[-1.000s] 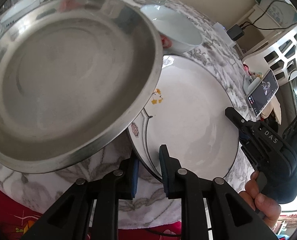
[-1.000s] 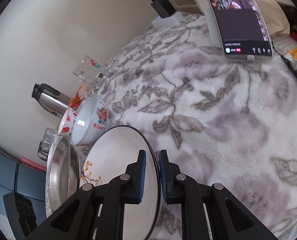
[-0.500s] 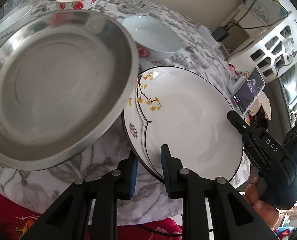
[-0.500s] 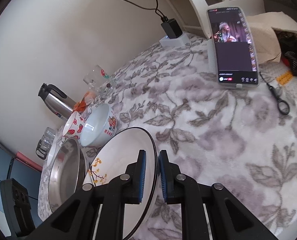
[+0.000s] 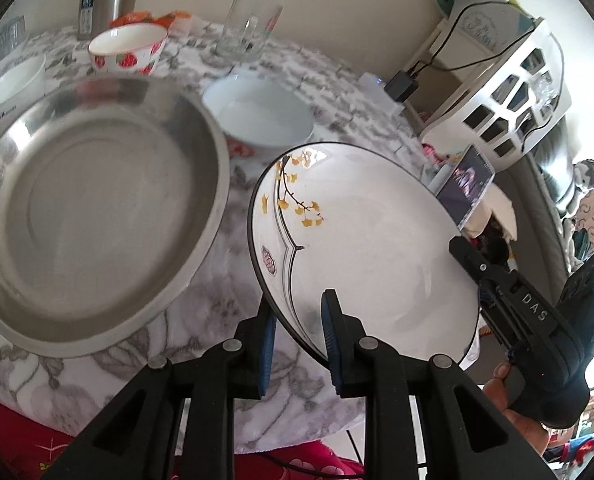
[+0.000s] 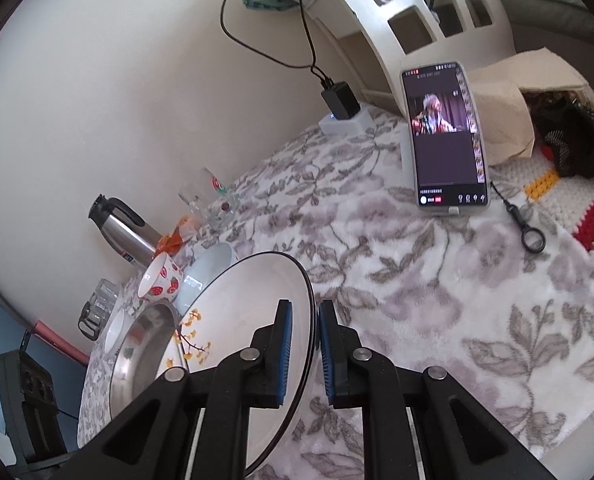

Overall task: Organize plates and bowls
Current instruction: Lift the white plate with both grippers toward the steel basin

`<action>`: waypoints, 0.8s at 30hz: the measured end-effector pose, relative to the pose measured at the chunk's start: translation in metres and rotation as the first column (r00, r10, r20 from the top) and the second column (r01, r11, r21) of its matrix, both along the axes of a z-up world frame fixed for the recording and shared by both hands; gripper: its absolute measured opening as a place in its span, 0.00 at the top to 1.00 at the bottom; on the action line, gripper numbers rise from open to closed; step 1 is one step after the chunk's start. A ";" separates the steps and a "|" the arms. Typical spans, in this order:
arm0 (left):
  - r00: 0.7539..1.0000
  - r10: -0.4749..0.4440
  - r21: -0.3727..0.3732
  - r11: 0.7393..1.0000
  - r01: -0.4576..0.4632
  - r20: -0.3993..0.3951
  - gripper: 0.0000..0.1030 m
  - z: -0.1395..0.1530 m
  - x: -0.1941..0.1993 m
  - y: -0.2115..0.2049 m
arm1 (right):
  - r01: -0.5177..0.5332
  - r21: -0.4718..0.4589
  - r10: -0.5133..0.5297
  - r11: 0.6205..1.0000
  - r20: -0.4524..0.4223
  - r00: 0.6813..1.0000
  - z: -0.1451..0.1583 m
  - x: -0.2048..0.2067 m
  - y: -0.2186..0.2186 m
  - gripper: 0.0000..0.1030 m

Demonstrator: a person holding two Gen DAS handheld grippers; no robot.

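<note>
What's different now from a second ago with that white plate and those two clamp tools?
The white plate with the yellow leaf pattern, pinched at opposite rims by the left tool and right tool, has risen off the floral tablecloth and no longer sits under the steel dish's edge. Both grips are unchanged; the steel dish, bowls and phone stayed put.

Steel flask [image 6: 123, 232], drinking glass [image 5: 249, 26], propped phone [image 6: 445, 136], charger [image 6: 339, 100]

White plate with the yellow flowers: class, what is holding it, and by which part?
Both grippers hold the white plate: the left gripper pinches its near rim, the right gripper the opposite rim.
</note>
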State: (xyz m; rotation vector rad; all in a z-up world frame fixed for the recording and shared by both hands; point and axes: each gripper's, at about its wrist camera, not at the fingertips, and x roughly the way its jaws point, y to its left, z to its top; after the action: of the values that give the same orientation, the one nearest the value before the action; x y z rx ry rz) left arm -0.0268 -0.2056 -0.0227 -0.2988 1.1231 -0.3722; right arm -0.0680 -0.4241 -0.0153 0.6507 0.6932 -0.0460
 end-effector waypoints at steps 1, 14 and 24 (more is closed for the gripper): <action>1.000 0.001 -0.005 1.000 -0.001 0.015 0.77 0.004 0.000 0.001 | 0.002 -0.006 -0.002 1.000 0.004 1.000 0.003 -0.001 0.001 0.86; 0.989 0.079 -0.032 0.997 -0.075 0.129 0.77 0.039 0.012 0.043 | -0.058 -0.058 0.059 0.997 0.005 0.998 0.030 0.023 0.043 0.86; 0.975 0.179 -0.064 0.983 -0.171 0.136 0.77 0.047 0.021 0.099 | -0.144 -0.093 0.145 0.985 -0.002 0.989 0.044 0.047 0.097 0.86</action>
State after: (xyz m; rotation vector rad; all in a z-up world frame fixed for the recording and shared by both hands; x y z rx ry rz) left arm -0.0054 -0.1067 0.0238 -0.4084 0.9414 -0.2623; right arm -0.0206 -0.3275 0.0283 0.5099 0.7276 0.0573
